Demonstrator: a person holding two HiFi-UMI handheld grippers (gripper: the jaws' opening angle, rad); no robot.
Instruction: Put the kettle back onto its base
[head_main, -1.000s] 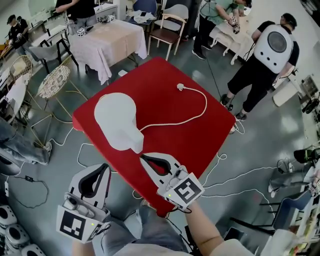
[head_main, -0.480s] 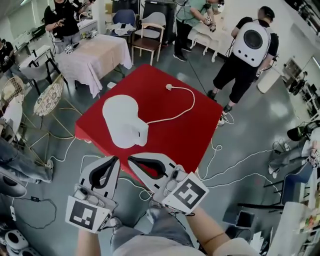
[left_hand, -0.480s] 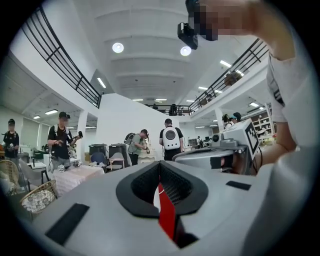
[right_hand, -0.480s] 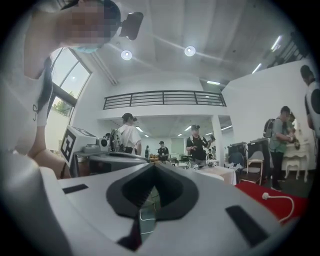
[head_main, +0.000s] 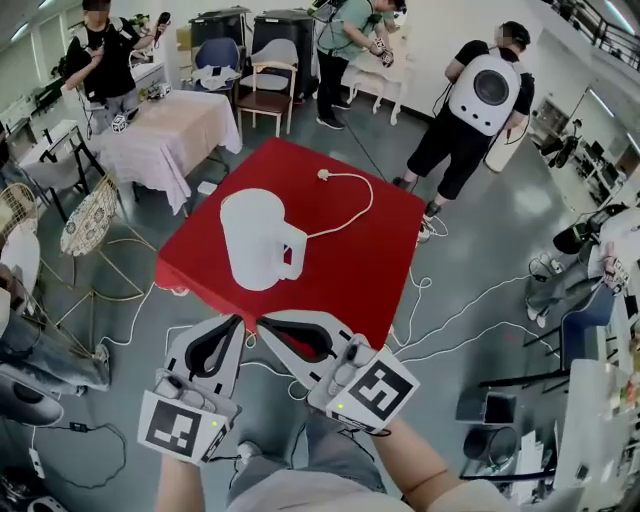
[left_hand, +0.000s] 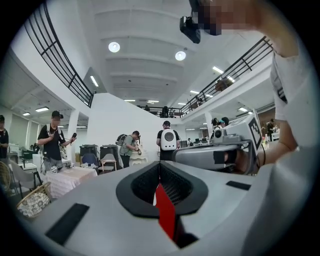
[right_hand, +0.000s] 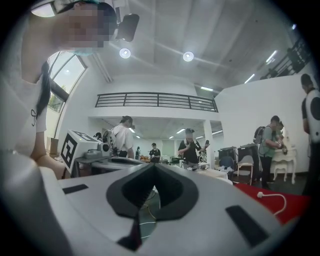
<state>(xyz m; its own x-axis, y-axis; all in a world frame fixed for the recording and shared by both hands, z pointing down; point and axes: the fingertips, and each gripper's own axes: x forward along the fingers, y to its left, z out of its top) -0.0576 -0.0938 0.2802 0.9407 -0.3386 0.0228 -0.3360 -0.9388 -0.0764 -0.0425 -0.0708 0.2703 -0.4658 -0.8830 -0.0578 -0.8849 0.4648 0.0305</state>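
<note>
Your left gripper (head_main: 234, 322) and right gripper (head_main: 262, 324) are both clenched and empty. The white plastic kettle (head_main: 256, 240) stands upright on the red square table (head_main: 375, 265), apparently seated; its base is hidden, and little seems left.

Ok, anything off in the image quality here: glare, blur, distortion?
Head view: little blur and even light, but the white kettle is washed out, nearly featureless against the red table. Left and right gripper views: strong fisheye bending with black corners, and the ceiling lamps flare.
</note>
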